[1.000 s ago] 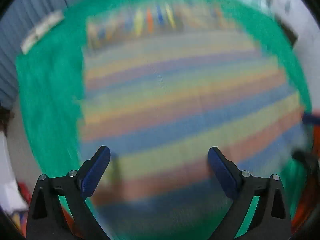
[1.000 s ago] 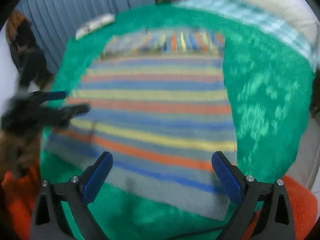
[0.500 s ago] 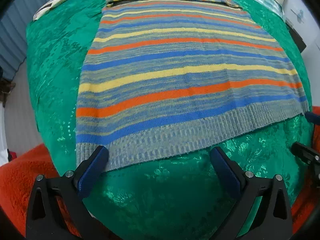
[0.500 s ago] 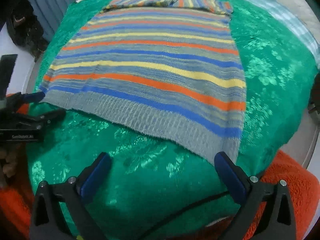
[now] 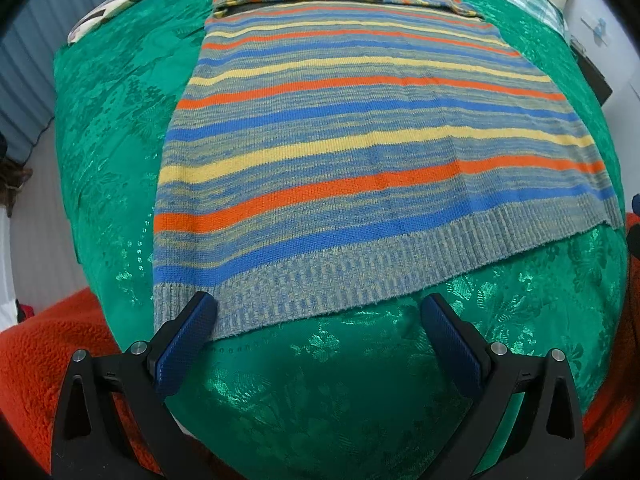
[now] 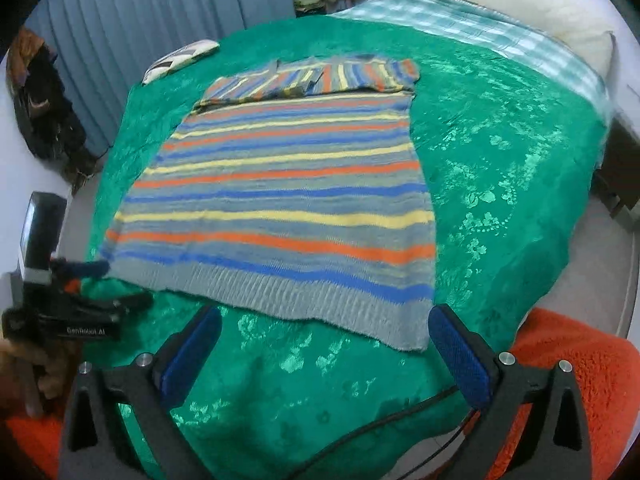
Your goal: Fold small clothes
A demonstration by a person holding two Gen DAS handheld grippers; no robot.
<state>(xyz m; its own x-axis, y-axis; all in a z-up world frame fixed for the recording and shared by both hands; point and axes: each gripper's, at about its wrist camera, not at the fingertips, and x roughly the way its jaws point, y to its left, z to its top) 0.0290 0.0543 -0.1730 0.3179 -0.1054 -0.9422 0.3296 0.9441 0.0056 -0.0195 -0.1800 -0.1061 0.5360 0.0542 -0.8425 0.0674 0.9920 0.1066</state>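
A striped knit sweater [image 5: 372, 152] in grey, blue, orange and yellow lies flat on the green bedspread [image 5: 112, 128], its sleeves folded across the far top edge. Its ribbed hem [image 5: 360, 280] faces me. My left gripper [image 5: 320, 320] is open at the hem's near left corner, with nothing between its fingers. In the right wrist view the sweater [image 6: 288, 200] lies ahead, and my right gripper [image 6: 324, 334] hangs open just short of the hem's near right corner [image 6: 408, 336]. The left gripper [image 6: 108, 284] shows at the left edge there, held by a hand.
An orange fuzzy blanket [image 6: 568, 364] covers the near edge of the bed. A white and dark patterned item [image 6: 180, 58] lies at the far left of the bedspread. A checked blanket [image 6: 460, 20] and pillow lie at the head. Blue curtains [image 6: 140, 12] hang behind. A black cable [image 6: 380, 424] runs below.
Both grippers pulled back from over the sweater toward its hem, and the blur has settled. In the last half second the right gripper rose, showing more of the bed.
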